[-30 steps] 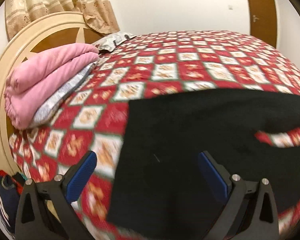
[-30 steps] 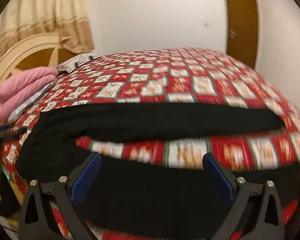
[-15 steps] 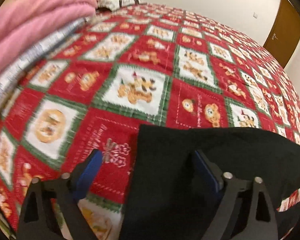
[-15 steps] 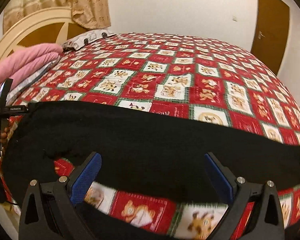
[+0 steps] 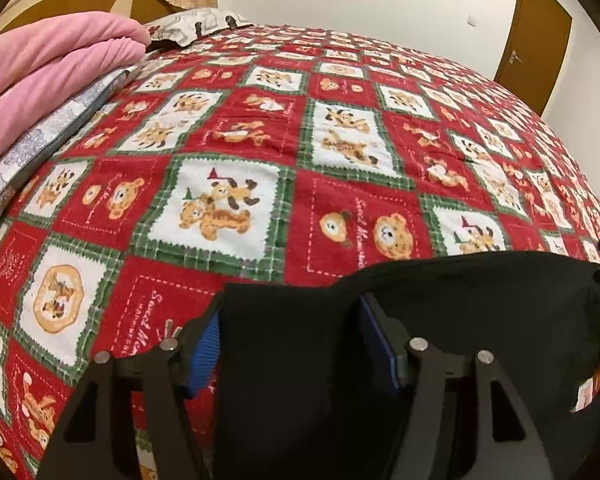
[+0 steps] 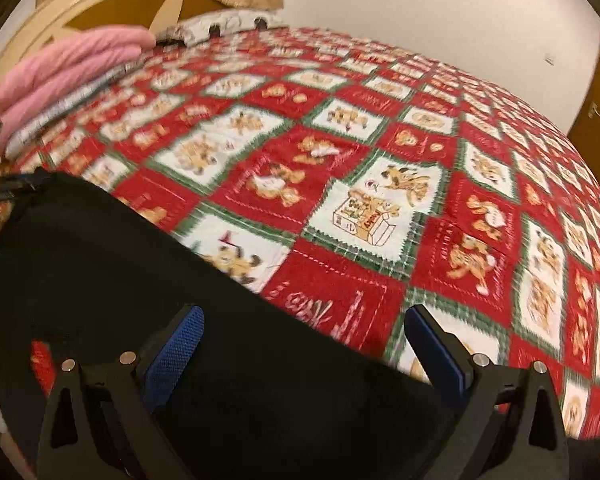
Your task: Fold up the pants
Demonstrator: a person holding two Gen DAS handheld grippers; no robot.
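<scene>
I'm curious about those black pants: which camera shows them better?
The right wrist view: the black pants stretch across the bed's near edge, though blurred. The left wrist view shows only one end bunched between that gripper's fingers.

Warm, soft room light, no hard shadows, no glare, straight lines bent round by the fisheye, corners cut off in black, left view sharp, right view smeared ahead of the right gripper (image 6: 300, 360), black pants (image 5: 292, 380) too dark for folds to be seen
</scene>
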